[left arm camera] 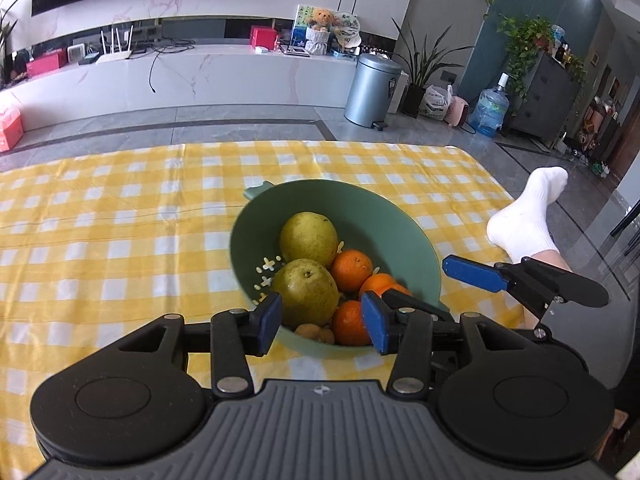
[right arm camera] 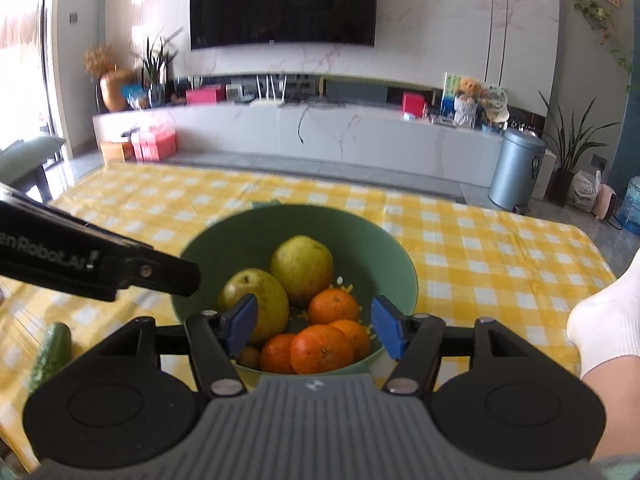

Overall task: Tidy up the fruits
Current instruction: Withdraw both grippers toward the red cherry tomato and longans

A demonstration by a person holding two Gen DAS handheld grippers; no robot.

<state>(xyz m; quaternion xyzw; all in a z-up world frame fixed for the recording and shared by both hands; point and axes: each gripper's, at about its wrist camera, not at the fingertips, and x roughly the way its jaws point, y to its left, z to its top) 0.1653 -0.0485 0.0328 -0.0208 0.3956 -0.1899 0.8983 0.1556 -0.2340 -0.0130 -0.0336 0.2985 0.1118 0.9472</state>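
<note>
Since the pale green plastic colander bowl point(right arm camera: 394, 256) on the yellow checked table point(left arm camera: 120, 240) already gathers pears and oranges, both claws, left claw point(left arm camera: 322, 322) and right claw point(right arm camera: 314, 326), hover spread and empty above it.

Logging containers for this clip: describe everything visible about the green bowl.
The green bowl is round and deep, a matte sage colour that looks like plastic, with a small tab handle on its far rim and star-shaped drain holes in its bottom. It stands upright on the yellow checked tablecloth. Inside lie two pears, several oranges and a small brownish piece near the front wall. Neither hand-held gripper touches it; both sets of fingers hang open just above its near rim.
</note>
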